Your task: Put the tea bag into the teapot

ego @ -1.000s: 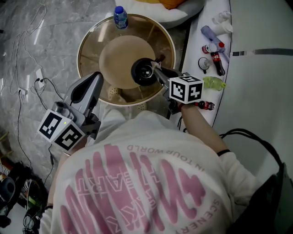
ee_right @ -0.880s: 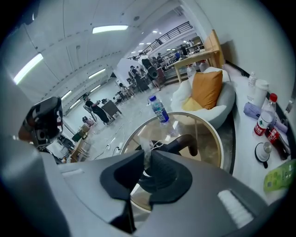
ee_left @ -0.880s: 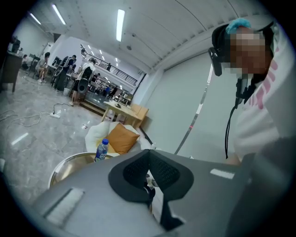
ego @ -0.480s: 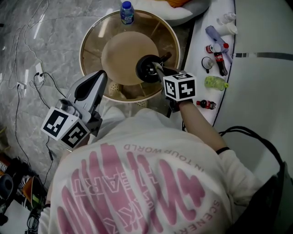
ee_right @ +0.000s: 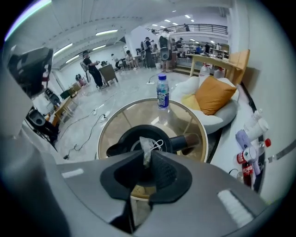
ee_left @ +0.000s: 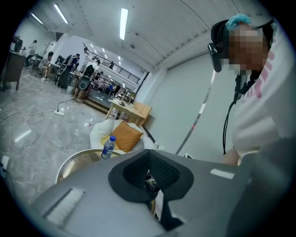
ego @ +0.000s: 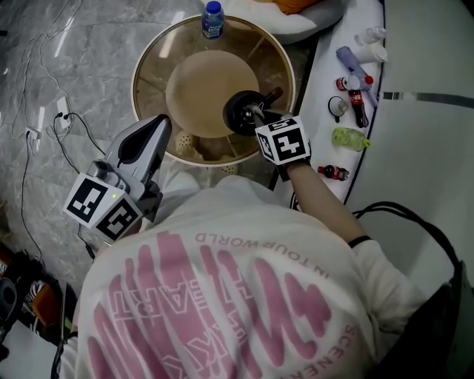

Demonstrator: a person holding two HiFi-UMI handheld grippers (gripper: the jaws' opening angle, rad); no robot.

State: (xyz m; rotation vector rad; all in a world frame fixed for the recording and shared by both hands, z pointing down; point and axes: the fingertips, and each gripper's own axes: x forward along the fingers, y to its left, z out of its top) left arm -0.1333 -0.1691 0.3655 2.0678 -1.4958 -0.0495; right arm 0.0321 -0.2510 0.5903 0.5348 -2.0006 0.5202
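1. The right hand-held gripper is clenched on the tea bag. The bag is pinched by its lower part, and its upper part and a loop of string stand up above the pads.
2. The left hand-held gripper is clenched with nothing between its jaws. In the head view it sits at lower left, off the edge of the worktop, and takes no part.
3. The black teapot stands right of centre on the round glass worktop, with its handle pointing to the upper right of the frame. A water bottle stands at the far rim, well apart from it.
4. Change noted: over the last second the right hand-held gripper has closed in on the teapot from the lower right. Its marker cube now sits nearer the pot than before. The grip on the bag is unchanged and the left unit has not shifted.
5. Position now: in the right gripper view the bag lines up with the teapot directly beyond the jaw tips. In the head view the tips overlap the pot's right edge. Height above the pot cannot be told.
6. Assessment: the carry is nearly complete and the bag is not yet in the pot. Remaining work is likely a short advance over the opening, then release. Whether a lid is fitted cannot be confirmed.
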